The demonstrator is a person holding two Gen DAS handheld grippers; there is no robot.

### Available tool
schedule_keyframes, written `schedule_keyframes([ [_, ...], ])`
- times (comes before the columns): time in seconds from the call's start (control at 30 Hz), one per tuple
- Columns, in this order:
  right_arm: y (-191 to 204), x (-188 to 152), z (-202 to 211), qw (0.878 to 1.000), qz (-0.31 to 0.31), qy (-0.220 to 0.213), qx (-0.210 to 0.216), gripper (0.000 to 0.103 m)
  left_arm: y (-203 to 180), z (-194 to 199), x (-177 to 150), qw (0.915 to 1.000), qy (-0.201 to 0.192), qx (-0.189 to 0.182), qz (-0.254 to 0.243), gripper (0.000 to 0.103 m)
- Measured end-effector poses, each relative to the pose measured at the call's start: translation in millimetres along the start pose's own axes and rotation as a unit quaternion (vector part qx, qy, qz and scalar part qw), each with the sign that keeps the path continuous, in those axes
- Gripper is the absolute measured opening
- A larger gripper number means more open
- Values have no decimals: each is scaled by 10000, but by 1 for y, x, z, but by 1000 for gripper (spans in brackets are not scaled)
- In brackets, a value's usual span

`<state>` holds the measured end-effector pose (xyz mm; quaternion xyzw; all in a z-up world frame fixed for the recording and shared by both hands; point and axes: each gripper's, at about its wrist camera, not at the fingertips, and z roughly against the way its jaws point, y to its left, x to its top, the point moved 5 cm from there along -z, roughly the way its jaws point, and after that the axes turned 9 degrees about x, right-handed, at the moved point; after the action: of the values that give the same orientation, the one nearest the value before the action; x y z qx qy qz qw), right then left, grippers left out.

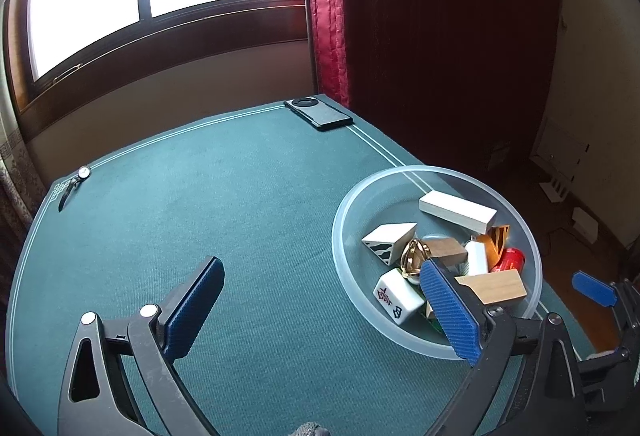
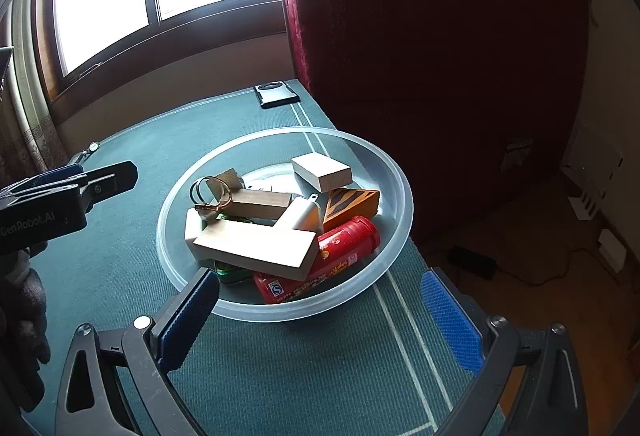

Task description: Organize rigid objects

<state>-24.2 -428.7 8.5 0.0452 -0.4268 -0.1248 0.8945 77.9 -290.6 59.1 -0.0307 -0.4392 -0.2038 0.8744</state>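
Note:
A clear plastic bowl (image 1: 340, 236) stands on the green table near its right edge. It holds several rigid pieces: a white block (image 1: 456, 212), a mahjong tile (image 1: 396, 296), a pale wooden block (image 2: 256, 248), a red container (image 2: 344, 248), an orange striped block (image 2: 352, 202) and metal rings (image 2: 210, 192). My left gripper (image 1: 320, 268) is open over bare cloth left of the bowl, its right finger in front of the bowl's near rim. My right gripper (image 2: 320, 278) is open just before the bowl (image 2: 404, 188), nothing between its fingers.
A black phone (image 1: 320, 114) lies at the table's far right corner and a wristwatch (image 1: 74, 182) at the far left corner. A red curtain (image 1: 420, 16) hangs behind the bowl. The table's right edge drops to a floor with cables. A gloved hand (image 2: 24, 312) holds the left gripper.

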Motion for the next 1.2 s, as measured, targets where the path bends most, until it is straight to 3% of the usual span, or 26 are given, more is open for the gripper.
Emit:
schedule_keyframes([
  [0.77, 19, -1, 0, 9995, 230, 86, -219, 103, -1, 11, -9, 9977, -117, 553, -371, 99],
  [1.2, 15, -3, -2, 9986, 265, 144, -428, 103, -9, 2, -16, 9983, 210, 363, -408, 99],
])
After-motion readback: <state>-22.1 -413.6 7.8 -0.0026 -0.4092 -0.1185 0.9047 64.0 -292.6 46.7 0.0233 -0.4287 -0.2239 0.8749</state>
